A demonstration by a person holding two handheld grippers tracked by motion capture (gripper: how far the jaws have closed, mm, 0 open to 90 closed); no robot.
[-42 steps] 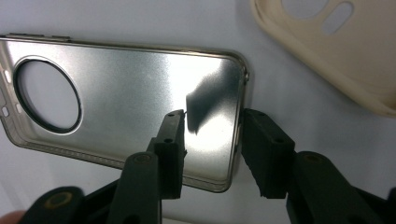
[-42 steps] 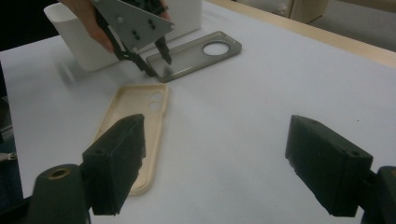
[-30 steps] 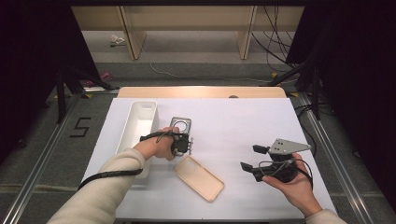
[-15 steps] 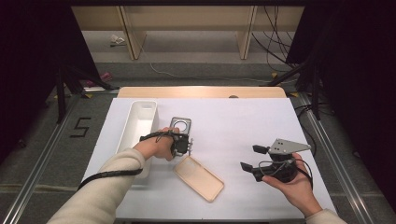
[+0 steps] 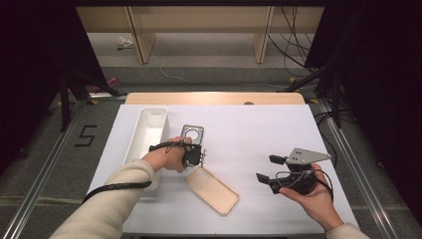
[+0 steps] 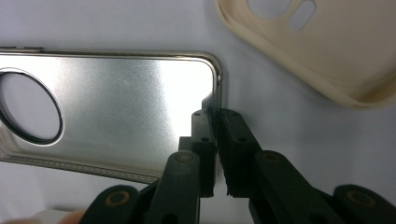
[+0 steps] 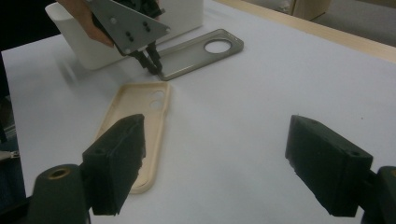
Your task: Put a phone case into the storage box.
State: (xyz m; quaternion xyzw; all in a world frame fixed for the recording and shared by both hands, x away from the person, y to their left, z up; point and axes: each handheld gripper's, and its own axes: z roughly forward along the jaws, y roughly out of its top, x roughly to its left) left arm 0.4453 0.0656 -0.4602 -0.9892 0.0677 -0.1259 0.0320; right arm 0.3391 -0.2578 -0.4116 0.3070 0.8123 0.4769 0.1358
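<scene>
1. Left gripper [image 6: 216, 122], lower centre of its own view, has just been closing; it is pinching the silver phone case [image 6: 116, 112] by its rim.
2. Right gripper [image 7: 224, 172] is gaping, grasping nothing.
3. Beige phone case [image 5: 211, 189] is lying centre-low of the high view.

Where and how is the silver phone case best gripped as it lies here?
By its thin raised rim at the short end away from the round camera hole, coming from that end. The silver phone case lies flat, so its wall is the only pinchable edge; the left gripper is closing there now.
</scene>
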